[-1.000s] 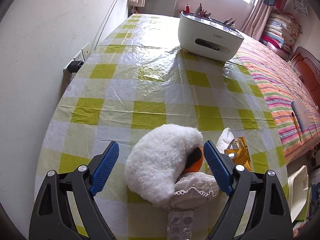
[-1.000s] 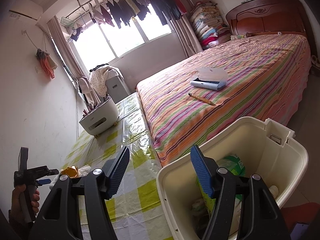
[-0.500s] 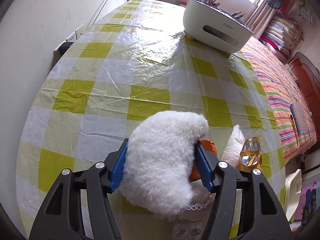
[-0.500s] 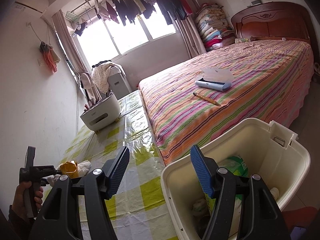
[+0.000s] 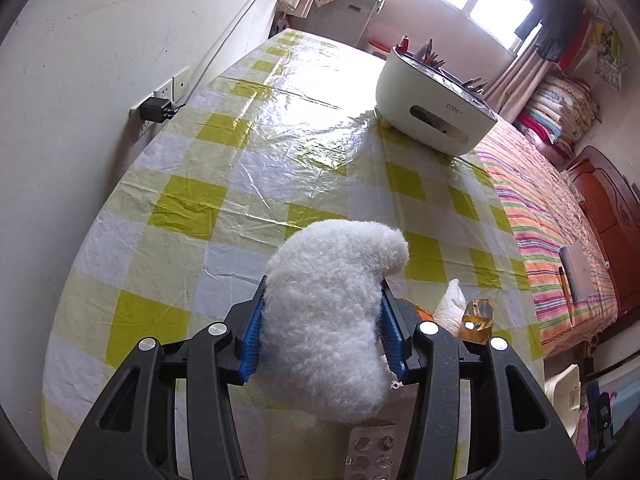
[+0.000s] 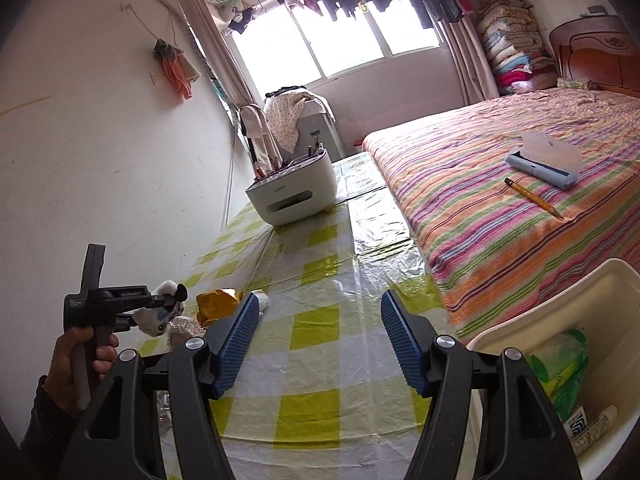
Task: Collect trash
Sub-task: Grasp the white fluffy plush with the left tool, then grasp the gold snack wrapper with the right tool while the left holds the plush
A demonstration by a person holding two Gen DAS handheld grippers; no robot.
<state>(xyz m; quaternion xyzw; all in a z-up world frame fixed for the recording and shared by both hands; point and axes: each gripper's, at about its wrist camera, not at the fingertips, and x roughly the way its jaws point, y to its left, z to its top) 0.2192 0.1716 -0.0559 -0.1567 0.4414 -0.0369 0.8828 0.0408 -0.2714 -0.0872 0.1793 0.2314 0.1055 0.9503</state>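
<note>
My left gripper is shut on a white fluffy plush piece and holds it above the checked tablecloth. It also shows in the right wrist view, held in the left gripper. On the table beside it lie a gold foil wrapper, a crumpled white tissue, an orange scrap and a blister pack. My right gripper is open and empty over the table, left of the cream trash bin.
A white organizer box stands at the table's far end. A striped bed with a case and a pencil runs along the table's right side. A wall with a plugged socket lies to the left.
My left gripper closed on the white plush piece and lifted it off the table. My right gripper swung left, away from above the bin to over the table.
</note>
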